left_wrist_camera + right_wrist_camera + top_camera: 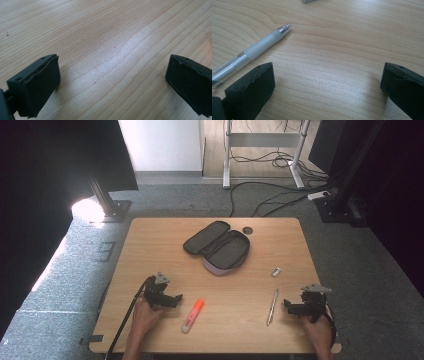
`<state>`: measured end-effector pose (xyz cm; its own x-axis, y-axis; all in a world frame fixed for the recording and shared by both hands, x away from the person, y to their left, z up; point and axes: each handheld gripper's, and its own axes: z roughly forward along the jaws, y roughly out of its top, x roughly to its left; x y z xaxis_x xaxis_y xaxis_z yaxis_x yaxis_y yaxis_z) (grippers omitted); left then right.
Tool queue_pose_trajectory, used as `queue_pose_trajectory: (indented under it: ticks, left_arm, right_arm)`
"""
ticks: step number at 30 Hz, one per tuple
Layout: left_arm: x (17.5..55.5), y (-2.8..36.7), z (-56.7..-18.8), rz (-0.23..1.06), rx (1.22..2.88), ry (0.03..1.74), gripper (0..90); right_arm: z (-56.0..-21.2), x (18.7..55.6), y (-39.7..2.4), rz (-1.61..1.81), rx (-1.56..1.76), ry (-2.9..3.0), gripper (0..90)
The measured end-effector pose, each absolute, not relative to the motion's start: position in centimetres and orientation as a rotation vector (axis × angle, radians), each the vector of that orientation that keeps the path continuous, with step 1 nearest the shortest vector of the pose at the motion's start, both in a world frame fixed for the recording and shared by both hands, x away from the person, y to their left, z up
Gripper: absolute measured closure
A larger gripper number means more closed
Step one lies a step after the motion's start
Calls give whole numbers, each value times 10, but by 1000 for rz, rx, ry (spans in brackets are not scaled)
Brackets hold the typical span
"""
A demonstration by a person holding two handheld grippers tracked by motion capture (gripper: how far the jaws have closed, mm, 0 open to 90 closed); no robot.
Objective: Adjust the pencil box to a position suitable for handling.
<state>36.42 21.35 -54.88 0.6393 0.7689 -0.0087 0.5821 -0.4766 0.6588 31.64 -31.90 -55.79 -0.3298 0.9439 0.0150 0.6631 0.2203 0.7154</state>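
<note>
While both sit empty near the counter's (150, 232) front edge, left gripper (176, 298) wide beside the highlighter (193, 315), right gripper (288, 305) wide just beside the pen (272, 306). Best approached square across the barrel, mid-length, closing gently. Pen lying nearly front-to-back, tip (286, 27) away from the person. Highlighter slanted, orange end toward the open pencil case (218, 247).

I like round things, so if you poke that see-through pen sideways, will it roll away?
Probably a little: the pen has a round, slim barrel and lies flat on the table. It looks stiff and light. Its smooth plastic may slip; the frosted grip looks safer.
</note>
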Motion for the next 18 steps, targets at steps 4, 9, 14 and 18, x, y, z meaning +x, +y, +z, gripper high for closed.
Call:
queue_pose_trajectory:
  ticks: [4,9,14,18]
  left_arm:
    - [364,212,-549,391,2219,1064,0]
    - [364,212,-549,391,2219,1065,0]
    - [364,212,-549,393,2217,1069,0]
    - [363,211,-549,396,2211,1083,0]
  right_arm:
    - [-558,317,-319,891,1469,2085,0]
    - [-558,318,-318,894,1460,2095,0]
    - [-558,318,-317,897,1454,2099,0]
    - [-558,318,-317,899,1451,2101,0]
